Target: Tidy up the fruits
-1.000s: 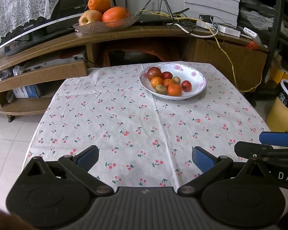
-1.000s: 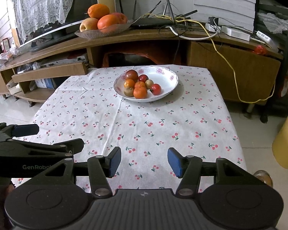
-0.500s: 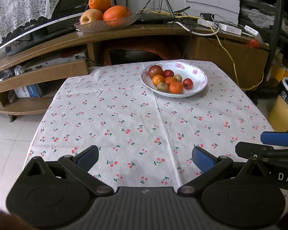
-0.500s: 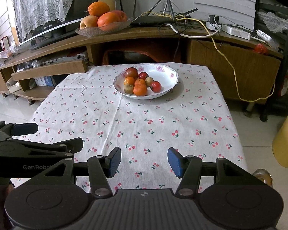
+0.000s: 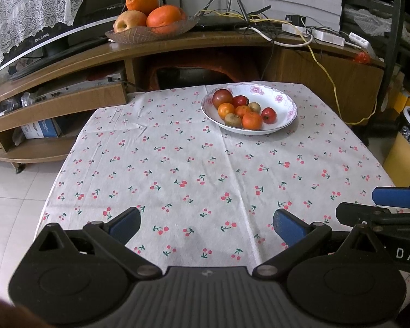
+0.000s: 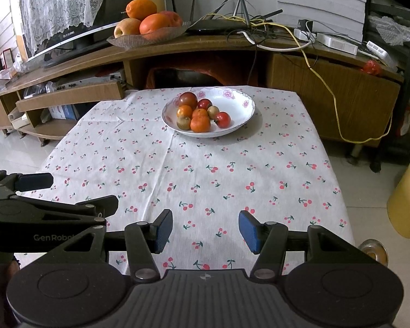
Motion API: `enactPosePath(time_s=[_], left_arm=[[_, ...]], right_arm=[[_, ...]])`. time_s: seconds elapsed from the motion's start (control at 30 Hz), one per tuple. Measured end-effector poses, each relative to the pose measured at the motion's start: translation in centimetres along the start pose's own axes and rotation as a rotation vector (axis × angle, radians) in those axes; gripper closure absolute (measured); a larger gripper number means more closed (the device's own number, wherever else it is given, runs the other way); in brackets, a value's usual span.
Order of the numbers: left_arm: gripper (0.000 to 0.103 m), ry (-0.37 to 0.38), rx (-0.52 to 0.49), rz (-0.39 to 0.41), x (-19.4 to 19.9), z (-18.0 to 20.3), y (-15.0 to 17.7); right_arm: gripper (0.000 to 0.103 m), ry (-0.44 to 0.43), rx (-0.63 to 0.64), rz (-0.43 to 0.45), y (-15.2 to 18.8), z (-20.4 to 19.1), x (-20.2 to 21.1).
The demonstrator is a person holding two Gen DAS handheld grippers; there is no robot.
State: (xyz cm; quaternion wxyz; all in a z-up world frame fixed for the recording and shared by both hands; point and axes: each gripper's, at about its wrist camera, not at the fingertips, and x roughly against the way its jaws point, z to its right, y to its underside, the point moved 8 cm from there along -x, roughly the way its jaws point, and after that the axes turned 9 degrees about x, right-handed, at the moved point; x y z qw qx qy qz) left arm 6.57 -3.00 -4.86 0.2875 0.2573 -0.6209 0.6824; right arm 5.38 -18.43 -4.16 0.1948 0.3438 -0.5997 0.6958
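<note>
A white flowered bowl (image 5: 284,101) (image 6: 240,102) stands at the far side of a table with a cherry-print cloth (image 5: 194,164) (image 6: 199,169). It holds several small fruits: oranges (image 5: 252,120) (image 6: 200,123), red ones (image 5: 269,115) (image 6: 223,119), kiwis (image 5: 233,120) (image 6: 184,122) and a dark red one (image 5: 222,97) (image 6: 188,100). My left gripper (image 5: 206,224) is open and empty over the near edge. My right gripper (image 6: 205,231) is open and empty, beside the left one (image 6: 27,199).
A wooden TV stand (image 5: 68,63) behind the table carries a glass dish of big oranges and an apple (image 5: 150,22) (image 6: 147,26), a router and cables (image 5: 259,24). A yellow bin (image 5: 407,147) stands on the floor at right.
Both grippers have pulled slightly back and up from the table; the bowl looks a little farther away. Both jaws stay open.
</note>
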Motion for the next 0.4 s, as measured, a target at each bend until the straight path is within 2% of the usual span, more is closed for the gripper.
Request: enactPosePath(time_s=[0.4], left_arm=[[0.0,-0.005,-0.008,-0.008,-0.02,0.03,0.09]], right_arm=[[0.049,0.0,-0.005,0.004,-0.09,0.07,0.04]])
